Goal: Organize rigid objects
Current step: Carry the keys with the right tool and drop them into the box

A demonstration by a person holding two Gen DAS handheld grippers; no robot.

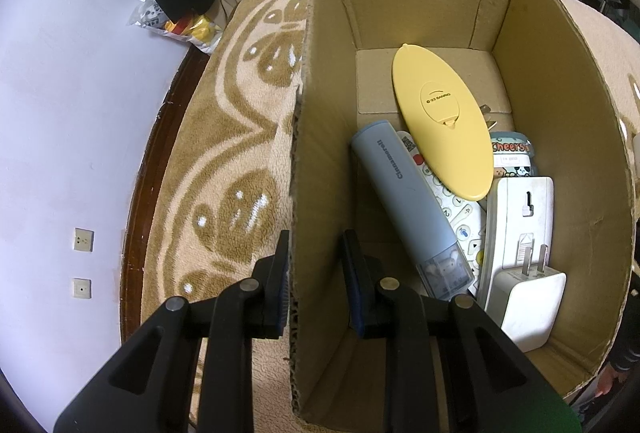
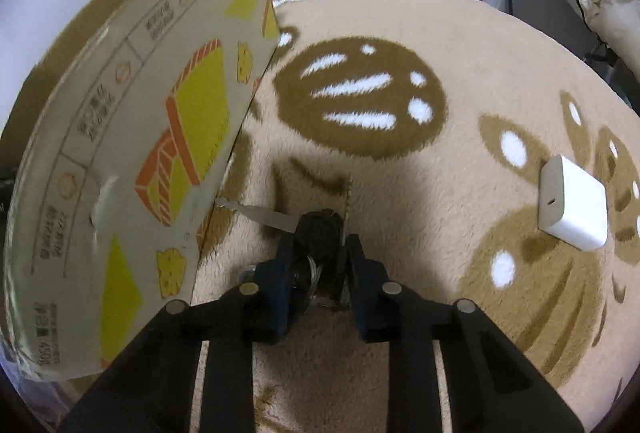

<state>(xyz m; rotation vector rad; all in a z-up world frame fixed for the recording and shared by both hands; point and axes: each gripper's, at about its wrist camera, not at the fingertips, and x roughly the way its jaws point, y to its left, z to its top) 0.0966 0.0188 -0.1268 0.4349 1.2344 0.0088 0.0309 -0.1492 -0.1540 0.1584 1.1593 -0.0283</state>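
Cardboard wall between our left fingers: the left gripper (image 1: 314,281) straddles the near side of the cardboard box (image 1: 560,121), one finger outside over the carpet (image 1: 224,137), the other inside, and the wall sits against the outer pad with a gap to the inner one, so we call it spread, not clamping. Down in the box we see a yellow oval case (image 1: 444,121) lying on top, a pale blue tube (image 1: 404,209) slanting beside it, a white remote (image 1: 460,217) under both, a small printed tin (image 1: 512,153) at the back right, and a white power strip (image 1: 520,225) with a white plug adapter (image 1: 528,301) at the near right.

Over on the right wrist view, our right gripper (image 2: 318,253) is closed on a key bunch (image 2: 316,229), dark lump between the pads, a metal blade sticking out left toward the box's printed outer wall (image 2: 132,153). It hangs just beside that wall, over the carpet. Well off to the right, a white charger cube (image 2: 572,205) lies alone on the carpet.
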